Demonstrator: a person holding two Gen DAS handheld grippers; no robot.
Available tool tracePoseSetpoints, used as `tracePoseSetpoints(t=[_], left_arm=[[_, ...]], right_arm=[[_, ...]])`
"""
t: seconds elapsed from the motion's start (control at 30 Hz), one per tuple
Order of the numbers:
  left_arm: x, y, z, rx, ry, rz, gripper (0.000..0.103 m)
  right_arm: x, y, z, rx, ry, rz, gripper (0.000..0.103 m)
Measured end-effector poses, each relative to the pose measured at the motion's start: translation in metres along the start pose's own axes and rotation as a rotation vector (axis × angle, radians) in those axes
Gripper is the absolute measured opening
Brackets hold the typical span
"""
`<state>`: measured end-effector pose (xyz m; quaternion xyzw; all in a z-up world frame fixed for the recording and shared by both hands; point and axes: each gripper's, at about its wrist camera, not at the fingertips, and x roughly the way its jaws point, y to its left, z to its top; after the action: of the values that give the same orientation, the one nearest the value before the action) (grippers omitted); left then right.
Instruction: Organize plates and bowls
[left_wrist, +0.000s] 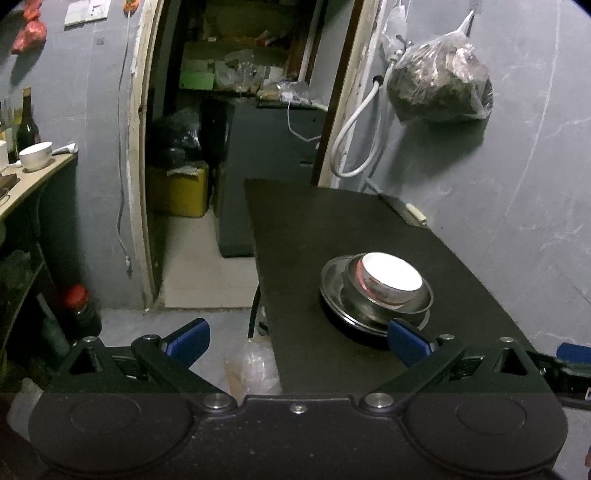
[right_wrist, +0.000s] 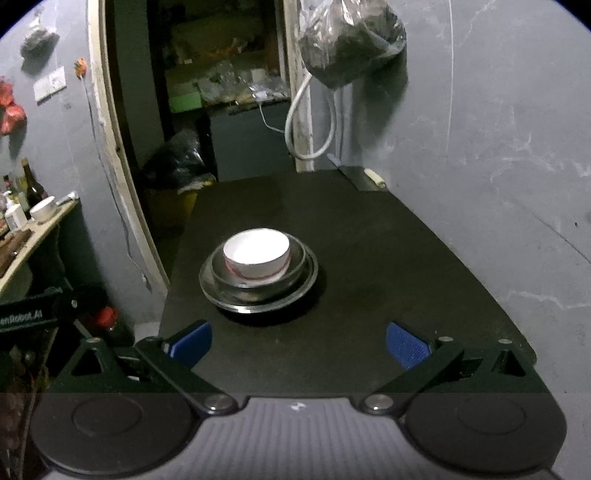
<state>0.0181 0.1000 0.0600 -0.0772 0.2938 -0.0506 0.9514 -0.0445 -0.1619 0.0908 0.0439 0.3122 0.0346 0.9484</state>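
A white bowl with a red pattern (left_wrist: 390, 278) (right_wrist: 256, 256) sits inside a steel bowl (left_wrist: 421, 301) (right_wrist: 295, 264), which rests on a steel plate (left_wrist: 332, 280) (right_wrist: 221, 291), all stacked on the black table (left_wrist: 314, 229) (right_wrist: 369, 240). My left gripper (left_wrist: 297, 341) is open near the table's left front edge, its right finger just in front of the stack. My right gripper (right_wrist: 299, 345) is open over the table's front part, short of the stack, with nothing between its fingers.
Another white bowl (left_wrist: 36, 156) (right_wrist: 42, 209) stands on a beige shelf (left_wrist: 26, 188) at the left beside dark bottles (left_wrist: 27, 123). A red-capped bottle (left_wrist: 75, 310) stands on the floor. A bag (left_wrist: 441, 86) hangs on the grey wall. A doorway (left_wrist: 229, 110) opens behind the table.
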Motion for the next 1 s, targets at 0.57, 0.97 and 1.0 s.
tracePoseSetpoints(t=[0.57,0.97,1.0], left_arm=[[-0.015,-0.029,-0.028,0.0,0.028,0.107,0.102],[-0.019,-0.036,-0.042,0.044,0.06,0.137,0.102],[-0.019,-0.037,-0.043,0.046,0.062,0.14,0.102]], right_arm=[[-0.003,-0.032,-0.016,-0.045,0.034,0.075,0.103],[-0.006,-0.042,-0.028,-0.038,0.033,0.084,0.103],[-0.005,-0.042,-0.027,-0.039,0.034,0.084,0.103]])
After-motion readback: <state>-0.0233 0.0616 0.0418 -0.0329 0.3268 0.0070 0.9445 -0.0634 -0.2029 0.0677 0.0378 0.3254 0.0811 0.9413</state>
